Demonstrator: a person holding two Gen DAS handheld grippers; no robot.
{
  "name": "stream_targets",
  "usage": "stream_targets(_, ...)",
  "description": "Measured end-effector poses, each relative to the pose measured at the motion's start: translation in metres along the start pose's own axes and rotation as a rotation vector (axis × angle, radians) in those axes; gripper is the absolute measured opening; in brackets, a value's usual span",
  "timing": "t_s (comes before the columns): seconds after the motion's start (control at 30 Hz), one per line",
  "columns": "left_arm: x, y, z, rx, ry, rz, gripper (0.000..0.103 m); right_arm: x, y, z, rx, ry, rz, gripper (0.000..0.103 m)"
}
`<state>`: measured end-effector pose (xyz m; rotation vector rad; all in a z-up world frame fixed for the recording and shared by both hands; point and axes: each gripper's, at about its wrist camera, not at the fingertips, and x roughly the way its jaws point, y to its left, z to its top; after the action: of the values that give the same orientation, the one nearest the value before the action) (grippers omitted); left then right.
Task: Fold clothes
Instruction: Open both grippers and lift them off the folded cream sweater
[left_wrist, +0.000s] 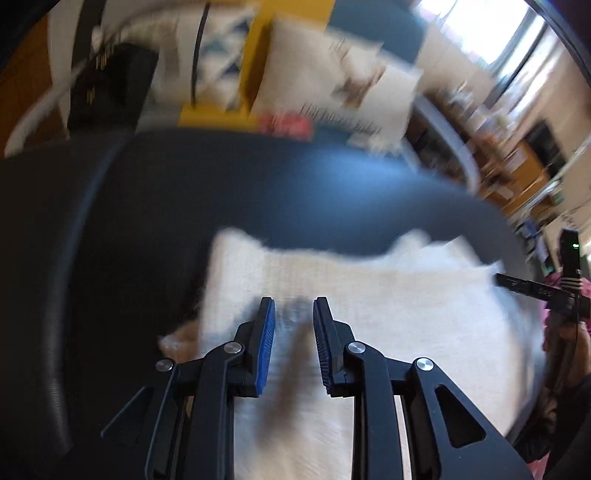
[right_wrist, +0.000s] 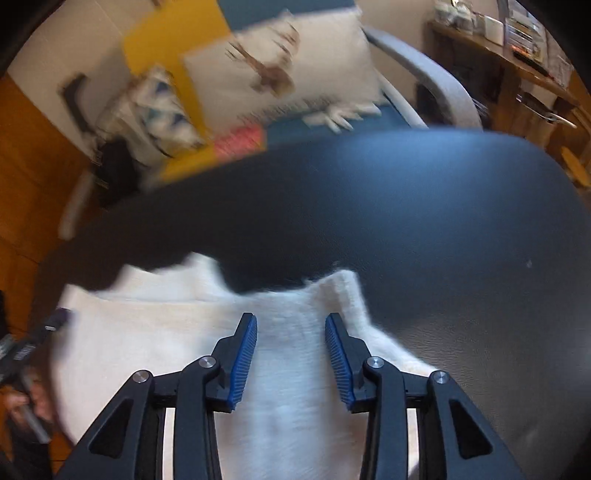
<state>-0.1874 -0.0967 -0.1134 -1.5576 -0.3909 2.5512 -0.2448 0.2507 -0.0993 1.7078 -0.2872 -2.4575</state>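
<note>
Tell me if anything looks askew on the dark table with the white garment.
Nothing looks damaged or spilled. The white garment lies mostly flat on the dark table, but its far edge is uneven, with corners sticking out. Blur hides finer detail.

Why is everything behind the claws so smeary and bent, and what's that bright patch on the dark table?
Left wrist view: motion blur smears the cushions and white cloth; window glare top right. Right wrist view: milder blur; a soft sheen on the table. Both: the fisheye lens bends straight edges, while the gripper fingers stay sharp.
</note>
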Motion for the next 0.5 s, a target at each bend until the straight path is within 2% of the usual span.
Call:
stream_targets(0.07, -0.003, 0.002, -0.001, -0.010, -0.001, -0.020, 0.023, -0.003, -0.001, 0.000, 0.003, -0.007, 0.020, 0.038)
stream_targets(0.13, -0.016, 0.002, -0.002, -0.021, -0.026, -0.056, 0.023, -0.022, 0.005, -0.003, -0.008, -0.061, 0.049, 0.038)
stream_targets(0.2, -0.030, 0.001, -0.003, -0.014, -0.074, -0.074, 0.023, -0.035, 0.017, -0.010, -0.050, -0.099, 0.120, 0.039)
stream_targets(0.27, -0.025, 0.002, -0.006, 0.001, -0.073, -0.043, 0.023, -0.030, 0.029, -0.022, -0.089, -0.071, 0.163, 0.040)
stream_targets(0.37, -0.004, 0.006, -0.012, 0.022, -0.024, 0.034, 0.023, 0.002, 0.031, -0.038, -0.127, -0.011, 0.111, 0.040)
stream_targets(0.4, -0.002, 0.007, -0.013, 0.028, -0.018, 0.048, 0.023, -0.001, 0.031, -0.039, -0.118, -0.023, 0.120, 0.040)
stream_targets(0.5, -0.030, 0.008, -0.020, 0.024, -0.073, -0.001, 0.023, -0.023, 0.032, -0.044, -0.091, -0.091, 0.167, 0.040)
